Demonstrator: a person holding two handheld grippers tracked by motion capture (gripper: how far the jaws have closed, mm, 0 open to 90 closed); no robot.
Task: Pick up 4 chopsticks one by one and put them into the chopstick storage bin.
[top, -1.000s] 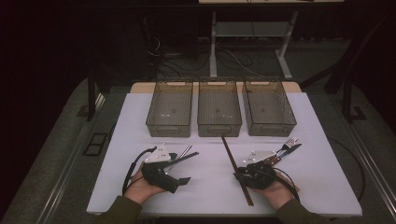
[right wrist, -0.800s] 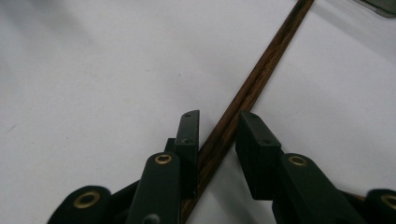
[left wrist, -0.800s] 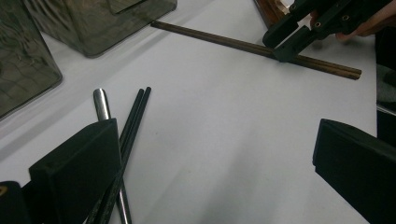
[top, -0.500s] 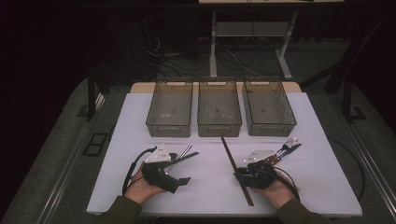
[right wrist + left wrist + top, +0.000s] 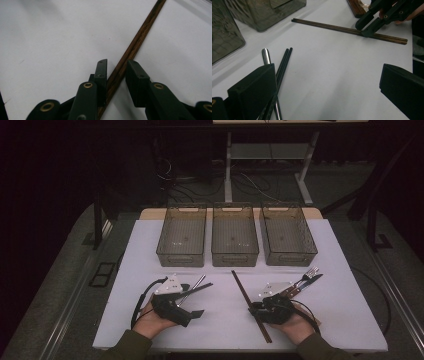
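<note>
The right tool [image 5: 256, 307] sits low over the white worktop [image 5: 340, 270] near its front edge, right of the middle, with its two black jaws set astride a pair of brown wooden chopsticks [image 5: 130, 50]. In the right gripper view the jaws stand a little apart: the left one lies just against the wood, the right one shows a thin strip of white between itself and the sticks, so they bracket the pair and do not yet pinch it. They have just been opening slightly, the chopsticks between them all the while. The chopsticks lie flat on the worktop, running from near the middle box [image 5: 235, 237] slantwise toward the front edge. In the left gripper view a jaw tip of the right tool rests on them close to their nearer end. The left tool [image 5: 327, 87] lies toward the front left part of the worktop with its jaws wide apart and nothing between them; one jaw sits over a pair of black chopsticks [image 5: 283, 62] and a metal handle [image 5: 265, 56], though whether it touches them I cannot tell. Three clear boxes stand side by side along the back edge. A fork [image 5: 306, 275] lies just beyond the right tool.
</note>
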